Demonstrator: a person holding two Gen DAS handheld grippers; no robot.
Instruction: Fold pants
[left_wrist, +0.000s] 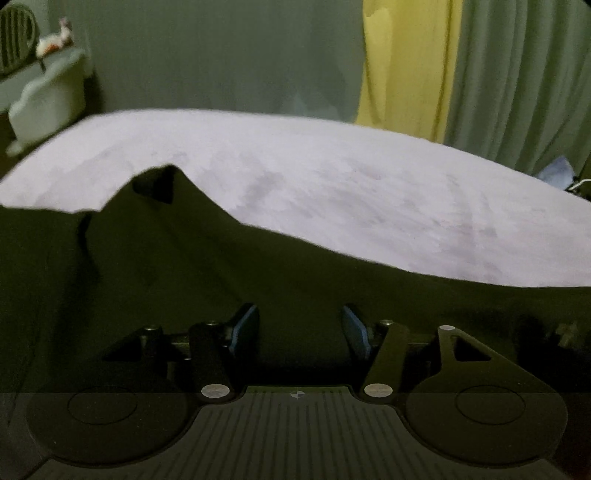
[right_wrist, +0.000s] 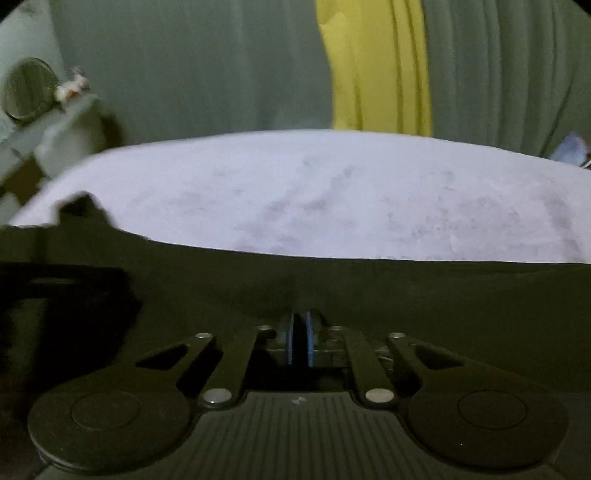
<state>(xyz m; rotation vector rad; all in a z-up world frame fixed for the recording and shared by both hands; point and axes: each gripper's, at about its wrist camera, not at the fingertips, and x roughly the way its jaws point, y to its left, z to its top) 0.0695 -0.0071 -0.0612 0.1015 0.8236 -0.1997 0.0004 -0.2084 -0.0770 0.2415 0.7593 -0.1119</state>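
Dark olive-black fabric pants (left_wrist: 184, 266) spread over the near part of a pale lavender cloth surface (left_wrist: 332, 177). Left gripper (left_wrist: 300, 326) spread wide above the cloth, gripping nothing. Right gripper (right_wrist: 299, 338) nearly closed; fabric between blue pads (right_wrist: 309, 343) impossible to confirm.

Pants (left_wrist: 184, 277) dark olive, plain. Bed cover (left_wrist: 332, 192) pale lavender, mottled. Curtains (left_wrist: 517, 74) grey-green; one yellow panel (left_wrist: 406, 66).
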